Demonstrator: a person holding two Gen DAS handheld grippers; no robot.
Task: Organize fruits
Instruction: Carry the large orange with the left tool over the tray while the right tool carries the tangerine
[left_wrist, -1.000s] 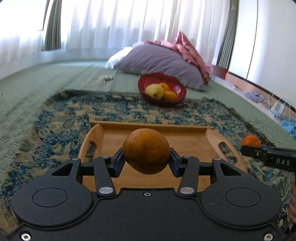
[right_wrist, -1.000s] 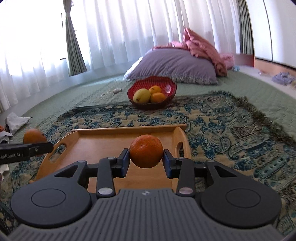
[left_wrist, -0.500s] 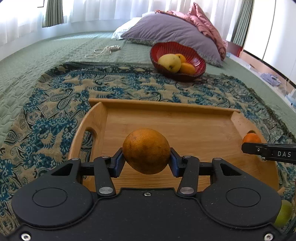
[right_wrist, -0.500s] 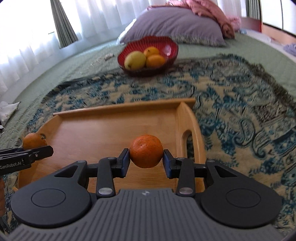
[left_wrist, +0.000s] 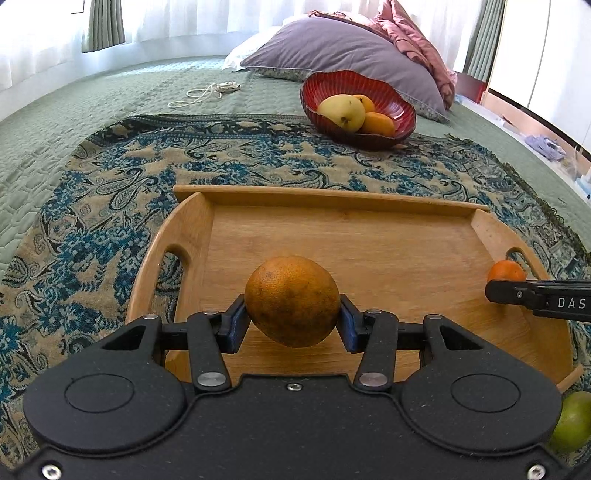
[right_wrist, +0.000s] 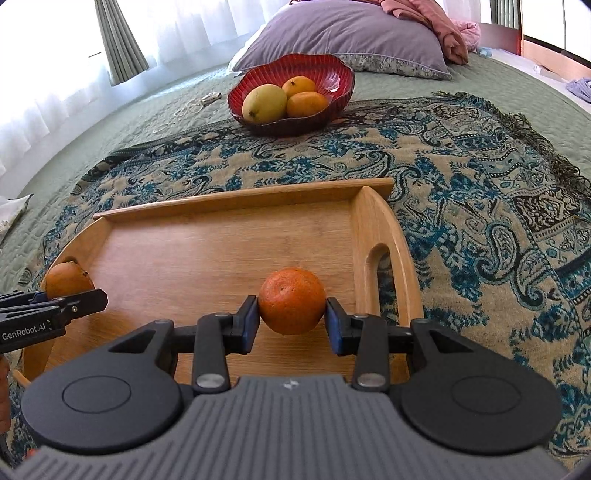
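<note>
My left gripper (left_wrist: 291, 321) is shut on a dull brownish orange (left_wrist: 291, 301), held just above the near left part of a wooden tray (left_wrist: 369, 197). The right gripper (right_wrist: 291, 320) is shut on a smaller bright orange (right_wrist: 291, 300) over the tray's (right_wrist: 240, 201) near right side, beside its handle slot. Each wrist view catches the other gripper at its edge: the bright orange (left_wrist: 505, 270) at right, the dull orange (right_wrist: 68, 278) at left. Farther back stands a red bowl (left_wrist: 332, 83) holding a yellow mango (left_wrist: 341, 107) and two oranges.
The tray lies on a blue-and-tan paisley throw (right_wrist: 480, 192) spread over a green quilted bed. A green fruit (left_wrist: 574, 421) shows at the left wrist view's lower right edge. A grey pillow (left_wrist: 343, 48) and a white cord (left_wrist: 207, 92) lie behind the bowl.
Both grippers came down and forward over the tray with their oranges still gripped, tilting more downward. The tray now fills more of each view. Most of the motion came early.
</note>
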